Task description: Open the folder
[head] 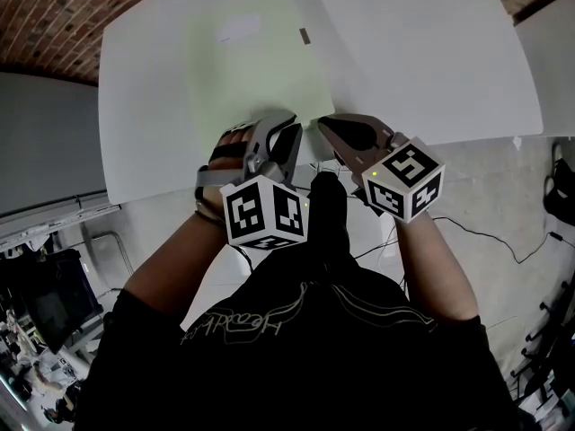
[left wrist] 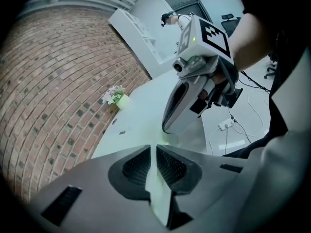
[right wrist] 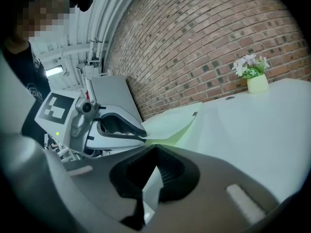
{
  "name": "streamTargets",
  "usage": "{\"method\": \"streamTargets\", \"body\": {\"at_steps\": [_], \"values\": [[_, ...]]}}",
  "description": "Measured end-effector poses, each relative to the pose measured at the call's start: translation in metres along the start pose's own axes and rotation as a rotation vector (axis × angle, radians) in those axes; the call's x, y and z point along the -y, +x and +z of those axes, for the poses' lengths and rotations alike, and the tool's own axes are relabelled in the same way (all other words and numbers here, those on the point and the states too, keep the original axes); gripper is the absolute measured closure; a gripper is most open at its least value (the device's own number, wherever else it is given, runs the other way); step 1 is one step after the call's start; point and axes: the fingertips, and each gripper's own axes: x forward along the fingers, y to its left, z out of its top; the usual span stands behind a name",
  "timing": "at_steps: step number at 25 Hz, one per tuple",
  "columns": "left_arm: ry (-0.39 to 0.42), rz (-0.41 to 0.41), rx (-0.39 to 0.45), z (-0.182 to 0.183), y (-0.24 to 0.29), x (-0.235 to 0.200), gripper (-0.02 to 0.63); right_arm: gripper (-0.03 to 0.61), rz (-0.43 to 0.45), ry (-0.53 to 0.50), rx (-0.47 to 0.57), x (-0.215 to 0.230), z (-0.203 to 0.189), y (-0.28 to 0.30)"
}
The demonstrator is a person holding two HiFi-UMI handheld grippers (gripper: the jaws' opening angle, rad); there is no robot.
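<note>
Head view: nearest to us, both grippers sit side by side at the folder's near edge. The left gripper is at about the middle of that edge and the right gripper is at its near right corner, just beside the left one.

In the left gripper view we see the jaws pressed together on a thin pale green sheet of the folder. In the right gripper view that gripper's jaws are likewise closed on a thin pale sheet at the folder's edge.

From there the folder's top cover looks slightly raised at the near edge. Under it we see a narrow wedge of brighter green.

The folder is pale green, plain and rectangular, and it lies on the white table. It carries a small white label near its far edge and a small grey tab on its right edge.

Well beyond the folder's far side a small pot of flowers stands on the table. Past it rises a brick wall.
</note>
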Motion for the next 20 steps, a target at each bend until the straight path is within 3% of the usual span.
{"method": "streamTargets", "body": {"at_steps": [11,20], "values": [[-0.07,-0.037,0.004,0.002,-0.006,0.0,0.58,0.58,-0.043,-0.01,0.01,0.013,0.011,0.01],[-0.098,-0.042,0.011,0.002,-0.008,-0.003,0.584,0.578,-0.078,-0.081,-0.002,0.017,0.009,0.013]]}}
